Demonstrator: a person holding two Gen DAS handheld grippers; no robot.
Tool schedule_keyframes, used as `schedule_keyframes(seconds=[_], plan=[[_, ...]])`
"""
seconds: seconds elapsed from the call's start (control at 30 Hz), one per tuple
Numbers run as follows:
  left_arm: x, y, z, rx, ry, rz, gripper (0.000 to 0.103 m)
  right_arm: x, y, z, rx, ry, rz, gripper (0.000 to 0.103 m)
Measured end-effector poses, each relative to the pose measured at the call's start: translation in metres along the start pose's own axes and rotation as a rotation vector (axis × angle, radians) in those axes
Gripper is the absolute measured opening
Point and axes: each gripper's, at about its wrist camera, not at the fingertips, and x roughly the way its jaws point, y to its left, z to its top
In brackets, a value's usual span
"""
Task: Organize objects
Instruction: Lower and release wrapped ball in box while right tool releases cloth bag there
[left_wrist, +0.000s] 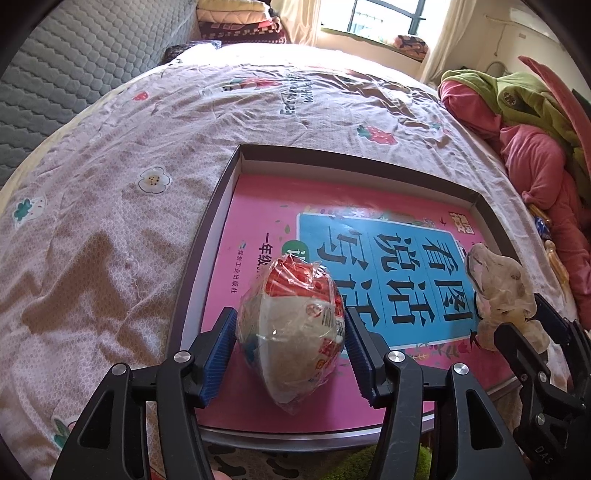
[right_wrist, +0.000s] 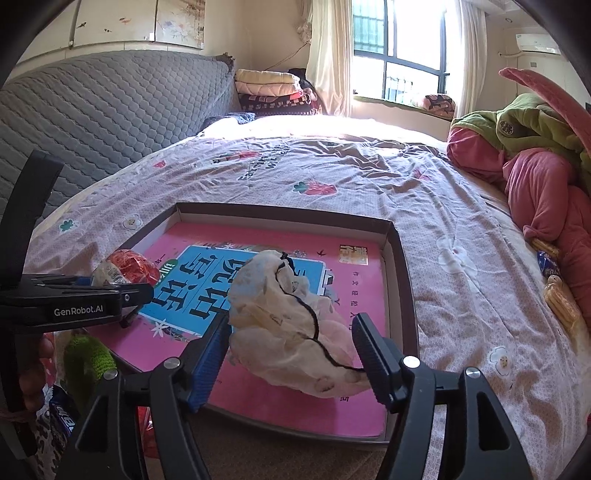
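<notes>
A shallow dark box lies on the bed with a pink book in it. My left gripper is shut on a clear-wrapped red and white packet, held over the book's near left part; the packet also shows in the right wrist view. My right gripper is shut on a crumpled cream plastic bag with a black cord, over the book's near middle. The bag also shows at the right of the left wrist view.
The bed's pink flowered sheet surrounds the box. Red and green bedding is piled at the right, with yellow snack packets beside it. A grey quilted headboard stands at the left. More packets lie at the near left.
</notes>
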Motion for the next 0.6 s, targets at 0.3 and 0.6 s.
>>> schedule_keyframes(seconds=[0.3,0.6], plan=[[-0.003,-0.005,0.000,0.010,-0.003,-0.014,0.066,-0.010,0.001,0.003,0.006,-0.038,0.024,0.069],[-0.016,-0.003,0.000,-0.001,-0.040,-0.028,0.071,-0.016,0.003,0.005,0.001,-0.052,0.029,0.070]])
